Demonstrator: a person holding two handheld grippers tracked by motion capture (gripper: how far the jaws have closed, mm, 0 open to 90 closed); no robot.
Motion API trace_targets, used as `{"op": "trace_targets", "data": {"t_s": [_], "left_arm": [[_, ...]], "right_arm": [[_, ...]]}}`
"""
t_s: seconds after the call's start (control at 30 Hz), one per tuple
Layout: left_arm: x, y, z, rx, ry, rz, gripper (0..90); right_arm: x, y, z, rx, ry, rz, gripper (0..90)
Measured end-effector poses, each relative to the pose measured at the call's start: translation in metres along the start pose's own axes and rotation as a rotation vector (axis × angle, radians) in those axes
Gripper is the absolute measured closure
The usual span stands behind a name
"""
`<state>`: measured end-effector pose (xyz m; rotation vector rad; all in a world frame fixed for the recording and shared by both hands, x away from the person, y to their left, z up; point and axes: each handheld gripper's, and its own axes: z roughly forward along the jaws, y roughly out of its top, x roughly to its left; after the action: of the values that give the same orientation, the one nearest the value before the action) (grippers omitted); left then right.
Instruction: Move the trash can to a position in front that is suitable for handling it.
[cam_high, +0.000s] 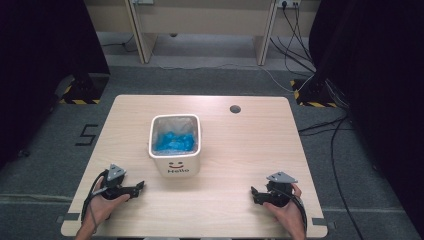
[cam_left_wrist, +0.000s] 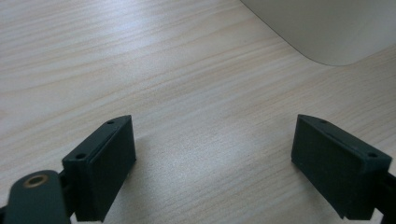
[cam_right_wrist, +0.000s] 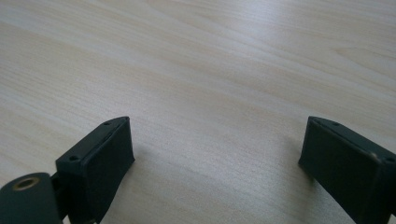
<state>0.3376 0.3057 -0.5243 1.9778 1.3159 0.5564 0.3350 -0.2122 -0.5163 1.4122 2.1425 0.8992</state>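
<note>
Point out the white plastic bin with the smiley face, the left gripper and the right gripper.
White plastic bin (cam_high: 176, 167), high view: front wall.
Left gripper (cam_high: 142, 186), high view: between its fingertips.
Right gripper (cam_high: 253, 192), high view: between its fingertips.

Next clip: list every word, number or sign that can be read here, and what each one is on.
"Hello": dark lettering under a smiley face on the front of the white square plastic bin, which has a clear liner with blue material inside.
"5": black marking on the grey floor left of the light wooden table.
Nothing else is legible.
</note>
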Motion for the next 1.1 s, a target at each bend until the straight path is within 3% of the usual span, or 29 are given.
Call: {"op": "trace_targets", "data": {"t_s": [0.27,0.47,0.5,0.57,0.87,1.1], "left_arm": [[0.0,0.0,-0.001,-0.005,-0.005,-0.008,14.0],[0.002,0.006,-0.003,-0.048,-0.013,-0.059,14.7],[0.003,0.011,-0.003,-0.073,-0.017,-0.102,14.7],[0.004,0.016,-0.003,-0.089,-0.027,-0.126,14.7],[0.008,0.048,0.003,-0.11,-0.041,-0.146,14.7],[0.011,0.064,0.011,-0.114,-0.064,-0.165,14.6]], "right_arm": [[-0.002,0.003,0.0,-0.017,0.025,0.038,13.5],[-0.002,0.012,0.003,-0.04,0.021,0.041,13.5],[-0.002,0.019,0.005,-0.059,0.03,0.055,13.5],[0.0,0.028,0.008,-0.071,0.049,0.068,13.5],[0.026,0.086,0.033,-0.118,0.121,0.038,14.4],[0.055,0.116,0.053,-0.106,0.182,-0.006,14.8]]}}
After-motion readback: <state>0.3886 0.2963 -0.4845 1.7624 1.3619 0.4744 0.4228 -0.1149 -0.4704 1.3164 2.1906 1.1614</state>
